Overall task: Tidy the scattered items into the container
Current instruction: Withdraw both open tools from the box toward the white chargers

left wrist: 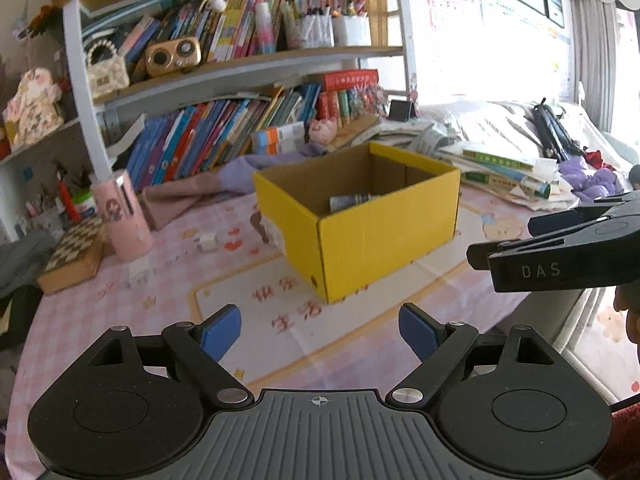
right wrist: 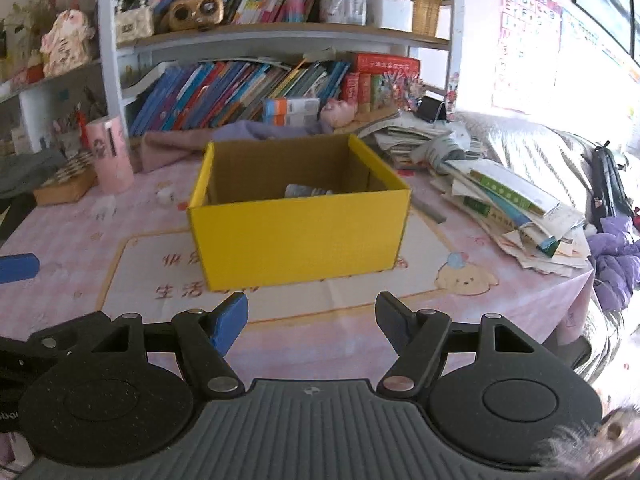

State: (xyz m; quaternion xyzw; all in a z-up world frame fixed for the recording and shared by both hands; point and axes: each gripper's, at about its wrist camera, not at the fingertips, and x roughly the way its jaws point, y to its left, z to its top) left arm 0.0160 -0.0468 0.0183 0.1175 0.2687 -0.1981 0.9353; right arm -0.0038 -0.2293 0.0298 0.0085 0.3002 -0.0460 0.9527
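Yellow box [right wrist: 300, 236] on pink-clothed worktop [right wrist: 360, 344], grey item [right wrist: 308, 191] lying inside it, left claw [left wrist: 320, 330] and right claw [right wrist: 311, 322] both spread wide, holding nothing

One yellow cardboard box [right wrist: 298, 236] stands on the table [right wrist: 360, 340], with one grey-wrapped item [right wrist: 306, 191] visible inside it. Toward the table's left edge there are one pink cylindrical holder [right wrist: 112, 156], one chequered wooden box [right wrist: 66, 182] and one small white cube [right wrist: 165, 195]; at the right edge lies one stack of books and papers [right wrist: 508, 204]. Two grippers are present, the left gripper [left wrist: 320, 332] and the right gripper [right wrist: 312, 320], each with two fingers spread apart and nothing between them.
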